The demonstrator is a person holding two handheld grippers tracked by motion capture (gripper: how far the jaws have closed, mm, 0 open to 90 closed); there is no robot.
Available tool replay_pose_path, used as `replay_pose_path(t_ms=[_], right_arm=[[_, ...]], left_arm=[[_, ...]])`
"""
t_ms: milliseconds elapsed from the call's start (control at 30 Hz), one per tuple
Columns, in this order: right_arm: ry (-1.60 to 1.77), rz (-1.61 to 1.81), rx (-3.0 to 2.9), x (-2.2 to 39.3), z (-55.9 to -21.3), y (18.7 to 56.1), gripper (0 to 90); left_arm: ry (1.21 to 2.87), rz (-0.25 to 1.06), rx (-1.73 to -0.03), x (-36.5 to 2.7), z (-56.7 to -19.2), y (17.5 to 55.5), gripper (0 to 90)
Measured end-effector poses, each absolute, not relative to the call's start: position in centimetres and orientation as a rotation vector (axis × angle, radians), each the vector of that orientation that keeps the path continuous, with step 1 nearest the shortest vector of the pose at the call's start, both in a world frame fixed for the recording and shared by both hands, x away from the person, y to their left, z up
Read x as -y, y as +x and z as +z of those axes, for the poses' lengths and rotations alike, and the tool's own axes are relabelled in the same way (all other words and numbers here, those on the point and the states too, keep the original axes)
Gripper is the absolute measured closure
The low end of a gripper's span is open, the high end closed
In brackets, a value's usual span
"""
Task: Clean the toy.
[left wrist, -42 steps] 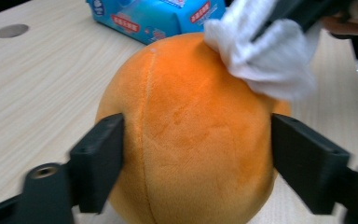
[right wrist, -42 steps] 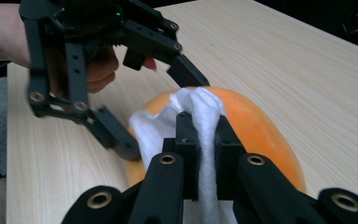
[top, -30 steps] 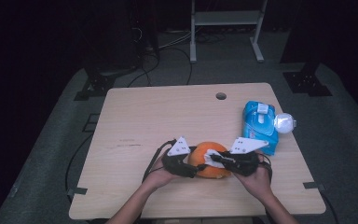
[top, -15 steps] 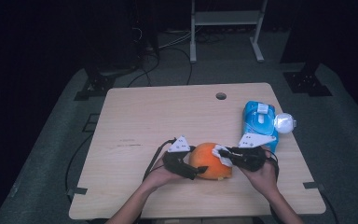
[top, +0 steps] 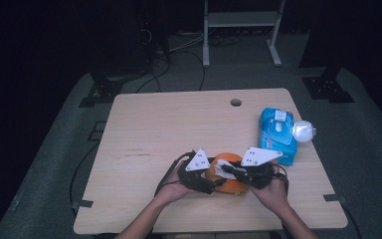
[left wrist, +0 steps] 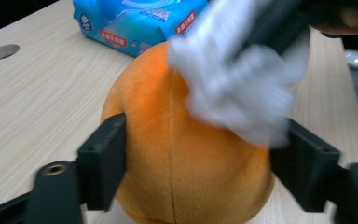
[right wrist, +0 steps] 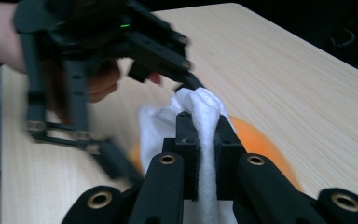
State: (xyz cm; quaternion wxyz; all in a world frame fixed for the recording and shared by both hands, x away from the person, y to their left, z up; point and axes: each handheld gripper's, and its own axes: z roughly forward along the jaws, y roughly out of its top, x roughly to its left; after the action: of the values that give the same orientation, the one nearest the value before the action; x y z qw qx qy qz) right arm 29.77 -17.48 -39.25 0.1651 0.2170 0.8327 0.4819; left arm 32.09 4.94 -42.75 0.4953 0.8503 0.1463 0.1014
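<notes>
An orange plush ball (top: 230, 188) rests on the table near its front edge. My left gripper (top: 213, 182) grips the ball from the left; in the left gripper view its jaws press both sides of the orange plush ball (left wrist: 168, 158). Those jaws have just been opening a little wider with the ball still between them. My right gripper (right wrist: 204, 135) is shut on a white wipe (right wrist: 200, 105), pinched upright between its jaws. The wipe (left wrist: 237, 93) lies against the ball's top right, blurred by motion.
A blue pack of wipes (top: 277, 135) lies at the table's right side, with a small white round object (top: 303, 131) beside it. A cable hole (top: 236, 102) is in the table's far edge. The light wooden table (top: 169, 129) spreads to the left and behind the ball.
The right gripper with the wipe has slid a little to the right over the ball and back to the left. The left hand and the ball have stayed in place.
</notes>
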Motion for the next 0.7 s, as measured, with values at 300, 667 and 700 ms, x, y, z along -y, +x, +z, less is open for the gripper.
replay_pose_path(t_ms=[300, 667, 700], right_arm=[[0.714, 1.414, -2.339, 19.4, -39.6, 30.8, 83.3], [0.613, 1.369, -2.37, 16.0, -39.3, 29.1, 83.4], [0.636, 1.367, -2.347, 16.4, -39.1, 29.3, 83.4]], left_arm=[[2.032, 0.174, -0.423, -5.4, -43.6, 33.0, 25.3], [2.085, 0.282, -0.324, -4.7, -43.1, 31.6, 31.3], [2.086, 0.282, -0.321, -4.7, -43.2, 31.5, 31.2]])
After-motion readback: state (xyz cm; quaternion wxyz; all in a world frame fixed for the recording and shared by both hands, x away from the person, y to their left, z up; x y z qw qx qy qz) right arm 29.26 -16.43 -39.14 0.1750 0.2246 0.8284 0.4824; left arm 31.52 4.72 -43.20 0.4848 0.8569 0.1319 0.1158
